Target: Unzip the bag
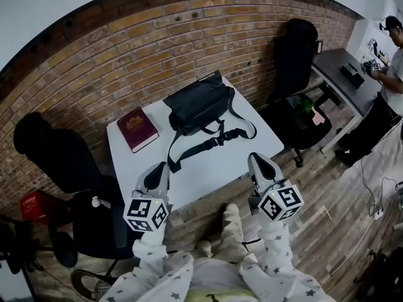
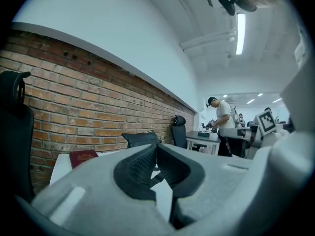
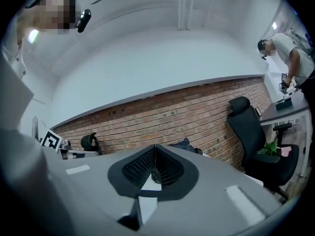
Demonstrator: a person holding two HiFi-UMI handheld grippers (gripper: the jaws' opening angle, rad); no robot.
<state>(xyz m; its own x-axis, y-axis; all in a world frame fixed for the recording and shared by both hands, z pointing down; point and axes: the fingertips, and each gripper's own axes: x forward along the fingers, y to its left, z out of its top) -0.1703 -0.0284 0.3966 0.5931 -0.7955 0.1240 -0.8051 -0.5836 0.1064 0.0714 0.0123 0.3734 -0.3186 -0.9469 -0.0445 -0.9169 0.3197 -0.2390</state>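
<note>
Jaws on both tools are sitting closed, tips together, gripping nothing: left gripper and right gripper are hovering over the near edge of the white table, well short of the work. Black bag is lying at the far middle of the table, just right of a dark red book, with its strap trailing toward the near side. Bag is looking soft and light, likely sagging and sliding under a tug; one gripper is probably needing to pin the fabric near the zip while the other is pinching the small pull, which is not showing clearly.
</note>
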